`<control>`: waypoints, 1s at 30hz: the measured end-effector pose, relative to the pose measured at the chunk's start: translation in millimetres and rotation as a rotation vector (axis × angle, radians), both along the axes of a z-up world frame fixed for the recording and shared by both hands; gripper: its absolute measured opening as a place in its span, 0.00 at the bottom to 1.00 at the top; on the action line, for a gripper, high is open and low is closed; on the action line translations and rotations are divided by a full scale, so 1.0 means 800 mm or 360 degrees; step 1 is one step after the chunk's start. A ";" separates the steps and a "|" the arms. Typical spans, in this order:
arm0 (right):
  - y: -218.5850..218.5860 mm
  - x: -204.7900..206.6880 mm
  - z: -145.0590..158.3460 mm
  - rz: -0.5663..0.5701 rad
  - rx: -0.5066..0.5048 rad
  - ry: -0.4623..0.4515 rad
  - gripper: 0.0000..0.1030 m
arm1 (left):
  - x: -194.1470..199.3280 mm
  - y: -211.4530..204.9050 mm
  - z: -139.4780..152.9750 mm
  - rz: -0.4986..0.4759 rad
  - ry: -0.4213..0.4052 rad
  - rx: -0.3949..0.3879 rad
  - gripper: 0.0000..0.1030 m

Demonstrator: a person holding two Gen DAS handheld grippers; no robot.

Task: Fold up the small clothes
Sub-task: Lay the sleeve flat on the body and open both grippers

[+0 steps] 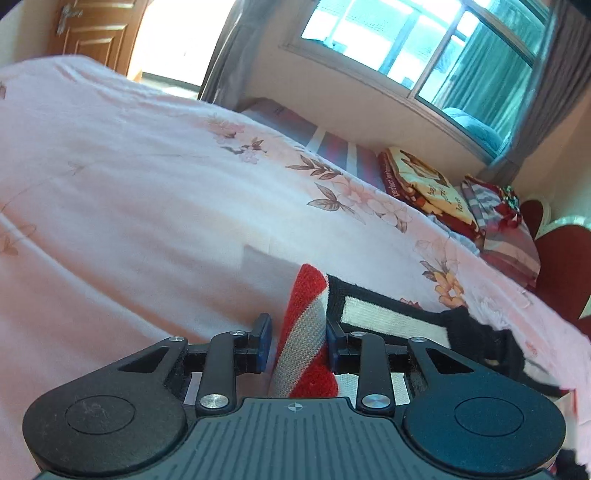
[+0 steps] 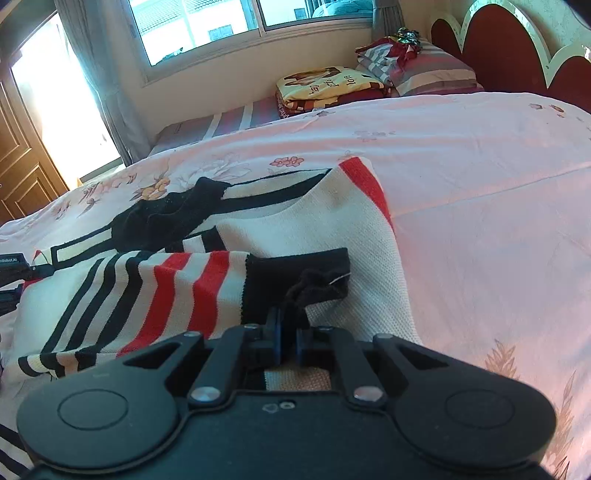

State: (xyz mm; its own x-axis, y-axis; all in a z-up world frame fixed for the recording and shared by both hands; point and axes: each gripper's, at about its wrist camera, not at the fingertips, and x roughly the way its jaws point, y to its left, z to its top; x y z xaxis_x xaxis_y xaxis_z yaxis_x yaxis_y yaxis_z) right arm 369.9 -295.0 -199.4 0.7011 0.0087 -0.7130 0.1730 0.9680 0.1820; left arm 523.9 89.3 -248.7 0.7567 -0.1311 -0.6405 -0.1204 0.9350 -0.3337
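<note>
A small knit sweater [image 2: 303, 229], cream with red and black stripes and black trim, lies spread on the pink floral bedsheet [image 2: 480, 184]. My right gripper [image 2: 290, 343] is shut on the black cuff [image 2: 295, 280] of a striped sleeve that lies across the sweater body. In the left wrist view my left gripper [image 1: 298, 341] stands partly open around a raised fold of the red and cream striped sweater edge [image 1: 304, 325]; the left pad [image 1: 263, 341] stands clear of the cloth, the right pad touches it. The sweater's black trim [image 1: 472, 332] stretches off to the right.
Folded blankets [image 2: 328, 86] and a striped pillow [image 2: 432, 70] lie at the far side of the bed under the window [image 2: 240, 22]. A red scalloped headboard [image 2: 509, 48] stands at the right. A wooden door [image 2: 18, 155] is at the left.
</note>
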 end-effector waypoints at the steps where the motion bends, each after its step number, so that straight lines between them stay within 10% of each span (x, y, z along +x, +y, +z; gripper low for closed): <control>1: 0.001 0.002 -0.001 0.0010 -0.0010 0.0014 0.08 | 0.002 -0.001 0.002 -0.0005 -0.0003 0.0029 0.30; 13: 0.016 -0.018 0.049 0.0112 -0.0102 -0.0182 0.39 | -0.118 -0.015 0.050 -0.0191 0.0087 0.0020 0.33; 16: 0.036 -0.010 0.032 0.0183 -0.0163 -0.0117 0.42 | -0.147 -0.025 0.035 -0.0196 0.0132 0.0062 0.60; 30: 0.059 -0.046 0.033 0.0301 -0.0209 -0.0022 0.56 | -0.206 -0.061 0.066 -0.0282 0.0140 0.0239 0.72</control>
State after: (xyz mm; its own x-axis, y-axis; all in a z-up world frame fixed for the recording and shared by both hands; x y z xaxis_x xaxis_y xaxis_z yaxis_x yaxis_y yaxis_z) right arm 333.3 -247.6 -173.4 0.7054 0.0484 -0.7072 -0.0152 0.9985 0.0532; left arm 359.3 40.7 -195.6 0.6708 -0.1550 -0.7252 0.0271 0.9824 -0.1848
